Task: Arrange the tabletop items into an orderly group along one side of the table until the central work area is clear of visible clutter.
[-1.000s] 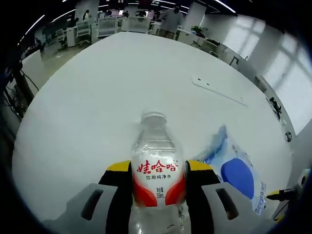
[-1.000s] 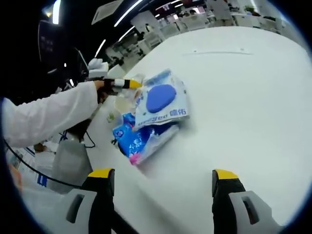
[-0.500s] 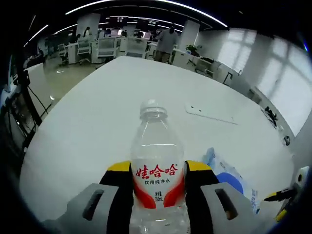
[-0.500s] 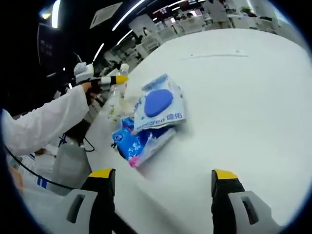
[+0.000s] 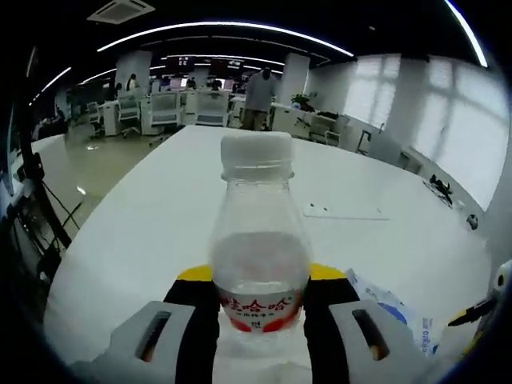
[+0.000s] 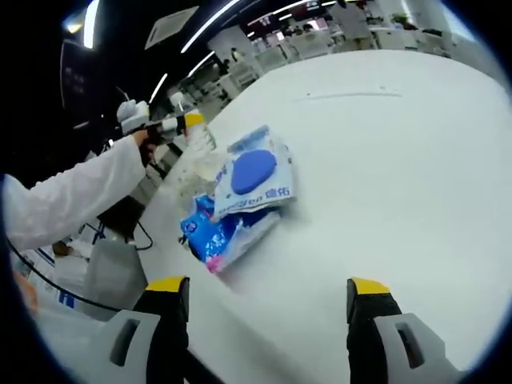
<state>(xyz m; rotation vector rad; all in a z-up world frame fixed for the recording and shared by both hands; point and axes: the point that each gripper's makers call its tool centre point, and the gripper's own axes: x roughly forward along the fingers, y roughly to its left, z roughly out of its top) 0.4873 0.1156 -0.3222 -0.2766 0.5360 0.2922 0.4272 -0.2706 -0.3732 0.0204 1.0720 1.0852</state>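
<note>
A clear water bottle (image 5: 258, 248) with a white cap and a red label stands upright between the yellow-tipped jaws of my left gripper (image 5: 260, 282), which is shut on it above the white table (image 5: 144, 216). In the right gripper view the same bottle (image 6: 194, 132) is held up at the table's left edge by the left gripper (image 6: 178, 125). Two packs lie near that edge: a white wipes pack with a blue oval (image 6: 254, 178) resting on a blue pack (image 6: 214, 230). My right gripper (image 6: 268, 296) is open over the table, well short of the packs.
A person's white sleeve (image 6: 72, 196) reaches in from the left. A thin white strip (image 5: 344, 212) lies farther out on the table. Office desks and chairs (image 5: 172, 104) stand beyond the far edge. The wipes pack (image 5: 392, 308) lies to the right of the left gripper.
The left gripper has lifted the bottle and tipped it from lying forward to upright; its cap now rises high in the view. The right gripper has hardly moved.
</note>
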